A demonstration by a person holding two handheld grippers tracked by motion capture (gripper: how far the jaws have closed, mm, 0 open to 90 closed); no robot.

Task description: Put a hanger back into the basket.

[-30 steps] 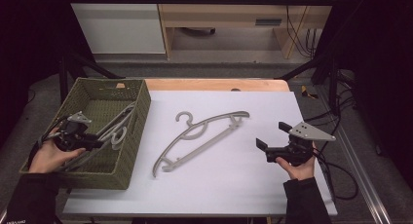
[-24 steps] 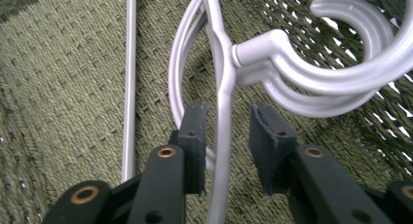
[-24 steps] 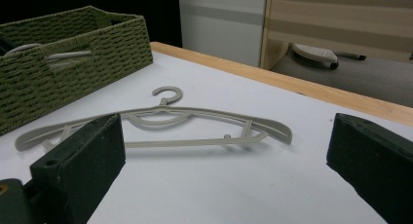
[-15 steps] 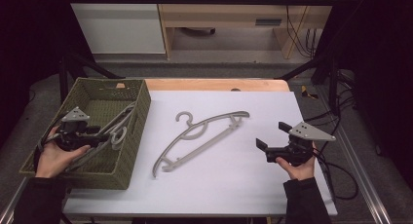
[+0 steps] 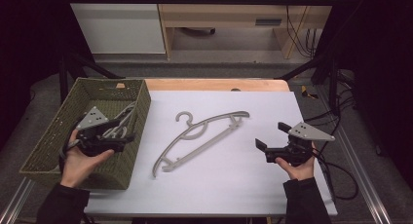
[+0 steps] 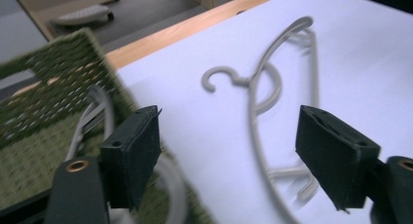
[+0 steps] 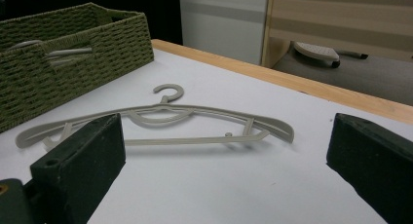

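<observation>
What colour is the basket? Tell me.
Olive green, woven; the basket shows best in the high view.

Left gripper [image 5: 127, 135] jaws just opening, empty, right gripper [image 5: 265, 139] jaws wide apart

A white table [image 5: 229, 185] carries a grey hanger [image 5: 202, 135] and a green woven basket [image 5: 51, 141].

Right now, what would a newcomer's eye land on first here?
The grey hanger lying alone mid-table on the white sheet. Then the green woven basket at the left edge, hangers inside, with the left hand-held gripper over it, jaws just opened and empty. The right hand-held gripper waits open at the right.
</observation>
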